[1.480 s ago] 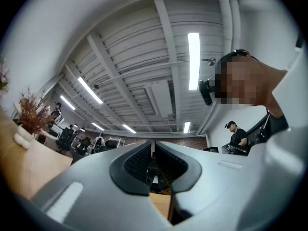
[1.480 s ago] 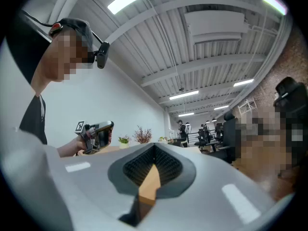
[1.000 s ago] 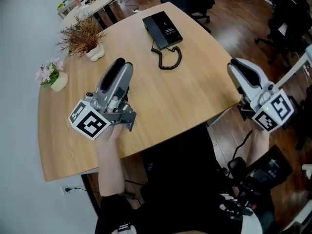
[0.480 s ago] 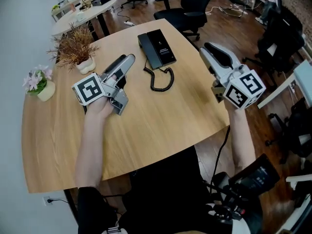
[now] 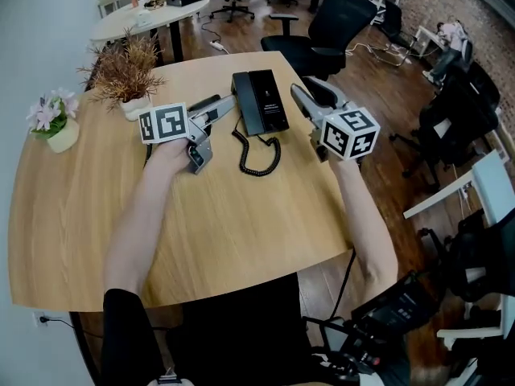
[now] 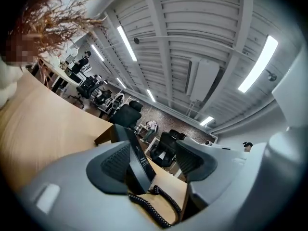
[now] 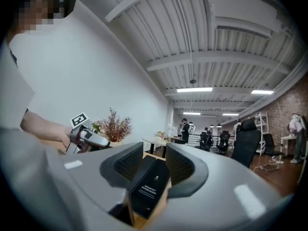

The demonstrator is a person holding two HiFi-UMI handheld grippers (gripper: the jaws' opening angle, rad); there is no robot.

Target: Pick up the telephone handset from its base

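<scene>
Bright, even ceiling strip lights [image 6: 258, 64]; fisheye distortion, dark corners in gripper views.

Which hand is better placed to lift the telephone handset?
Left. The left tongs, opening and empty, point at the handset on their side of the base; the right tongs, also opening empty, face the opposite side.

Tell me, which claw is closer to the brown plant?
Left. The left claw is just right of the plant. The right claw is farther off, past the phone. Both claws' jaws are opening, aimed at the phone, not pressing it.
</scene>
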